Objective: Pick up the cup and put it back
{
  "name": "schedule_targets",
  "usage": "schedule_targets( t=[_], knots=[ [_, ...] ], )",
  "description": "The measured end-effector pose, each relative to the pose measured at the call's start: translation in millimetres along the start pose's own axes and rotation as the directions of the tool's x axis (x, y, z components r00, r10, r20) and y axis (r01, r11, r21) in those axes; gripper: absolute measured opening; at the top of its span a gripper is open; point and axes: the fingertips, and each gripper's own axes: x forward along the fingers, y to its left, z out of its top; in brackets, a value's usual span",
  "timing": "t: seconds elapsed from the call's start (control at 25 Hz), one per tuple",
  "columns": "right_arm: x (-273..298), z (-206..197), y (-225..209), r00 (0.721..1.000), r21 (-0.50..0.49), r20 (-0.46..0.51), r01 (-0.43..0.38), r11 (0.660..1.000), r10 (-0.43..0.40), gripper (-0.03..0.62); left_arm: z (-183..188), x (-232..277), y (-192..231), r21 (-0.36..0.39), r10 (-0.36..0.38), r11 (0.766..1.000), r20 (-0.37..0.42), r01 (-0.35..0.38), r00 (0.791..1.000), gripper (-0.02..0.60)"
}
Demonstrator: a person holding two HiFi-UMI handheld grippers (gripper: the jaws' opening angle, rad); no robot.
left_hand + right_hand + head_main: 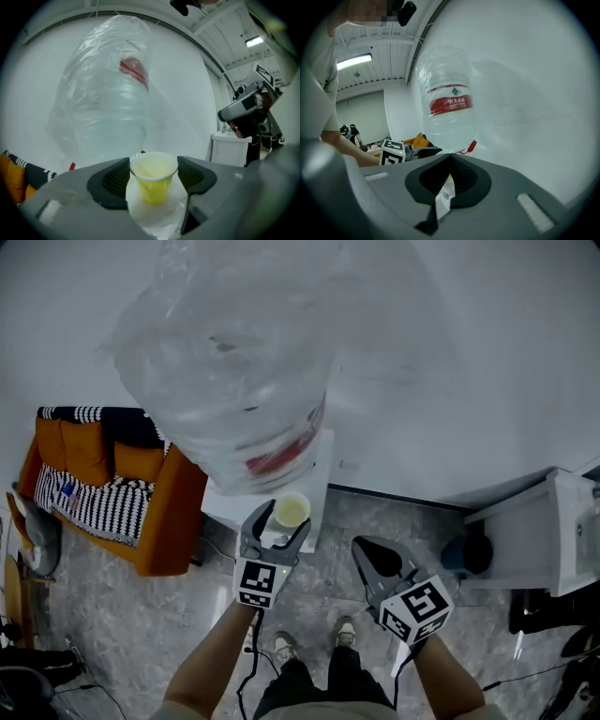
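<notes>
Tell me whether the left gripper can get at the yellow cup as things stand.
Likely yes. The cup stands between the left gripper's open fingers with nothing in the way; they do not seem to press it yet. The water bottle is above it, clear.

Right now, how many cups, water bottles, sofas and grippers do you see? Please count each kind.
Cup: 1
Water bottle: 1
Sofa: 1
Grippers, left gripper and right gripper: 2
Total: 5
</notes>
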Motion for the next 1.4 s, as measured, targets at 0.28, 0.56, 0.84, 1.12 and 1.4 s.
schedule_targets(
  t=[0.28,0.56,0.84,1.12,1.4],
  knots=[
    [3,-6,-1,1.0,0.008,-0.013,-0.002,1.0,0.002,0.003,-1,6,0,0.02,0.003,1.0,0.001,-0.003,1.0,0.331],
    [0,-1,4,1.0,0.018,-0.008,-0.004,1.0,0.004,0.003,-5,-9,-3,-0.097,-0.03,0.995,-0.019,0.028,0.999,0.353],
    [-28,45,24,0.999,-0.016,0.053,0.007,1.0,-0.006,0.003,31,-54,-8,-0.095,-0.023,0.995,-0.024,0.021,0.999,0.298],
    [-70,111,60,0.988,-0.121,0.154,0.012,0.993,0.007,0.003,98,-109,7,-0.043,0.021,0.999,0.025,-0.02,0.999,0.22],
    [-114,168,111,0.958,-0.175,0.281,-0.015,0.984,0.065,0.003,167,-166,-4,0.066,0.018,0.998,0.085,-0.023,0.996,0.153]
  ],
)
